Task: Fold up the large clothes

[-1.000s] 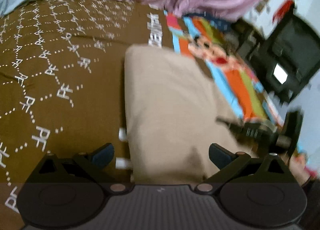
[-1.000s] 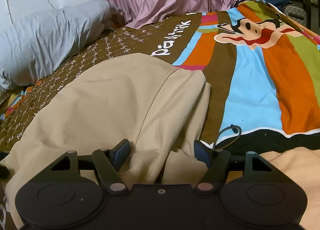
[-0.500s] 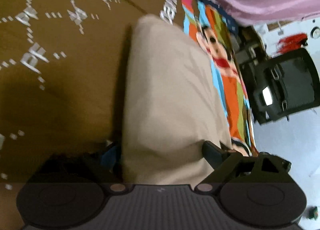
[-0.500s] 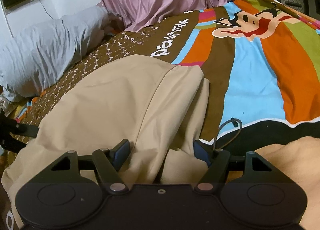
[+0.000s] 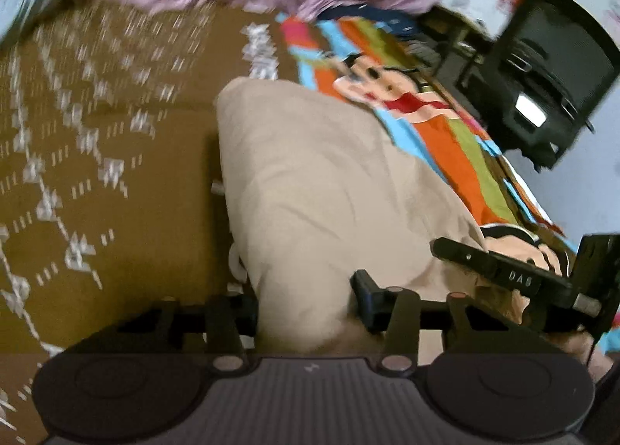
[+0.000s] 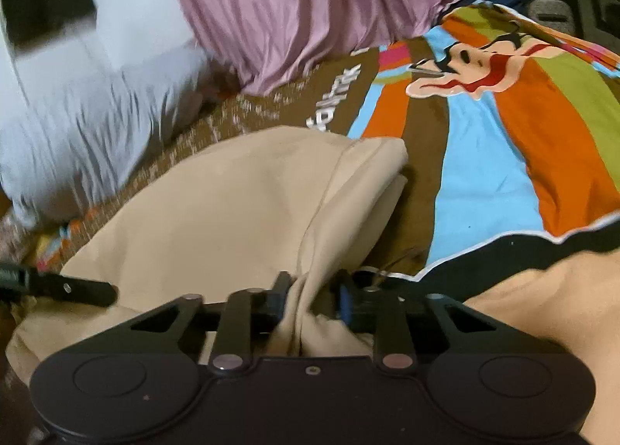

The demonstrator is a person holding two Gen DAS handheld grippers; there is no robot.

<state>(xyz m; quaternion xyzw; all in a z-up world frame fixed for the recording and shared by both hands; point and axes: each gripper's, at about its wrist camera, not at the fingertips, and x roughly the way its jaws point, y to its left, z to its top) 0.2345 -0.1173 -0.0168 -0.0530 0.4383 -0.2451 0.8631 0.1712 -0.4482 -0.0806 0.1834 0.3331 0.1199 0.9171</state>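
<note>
bedspread: brown with white marks on one side, bright stripes and a cartoon figure on the other; it covers the bed under everything else.
curtain: pinkish purple, hanging in folds along the far edge of the bed.
pillow: pale grey, creased, lying at the bed's far left in the right wrist view.
garment: large beige piece, folded into a thick bundle, lying on the bedspread across the line where the brown part meets the stripes; its near end is bunched between both tools.
chair: black, standing off the bed at the right of the left wrist view.
left gripper: jaws have just been closing; its fingers press on either side of a thick fold at the garment's near edge.
right gripper: jaws have just been closing; its fingers pinch a narrow gathered ridge of the same garment, which stands up between them.
cord: thin dark loop lying on the bedspread just beside the right gripper's right finger.
</note>
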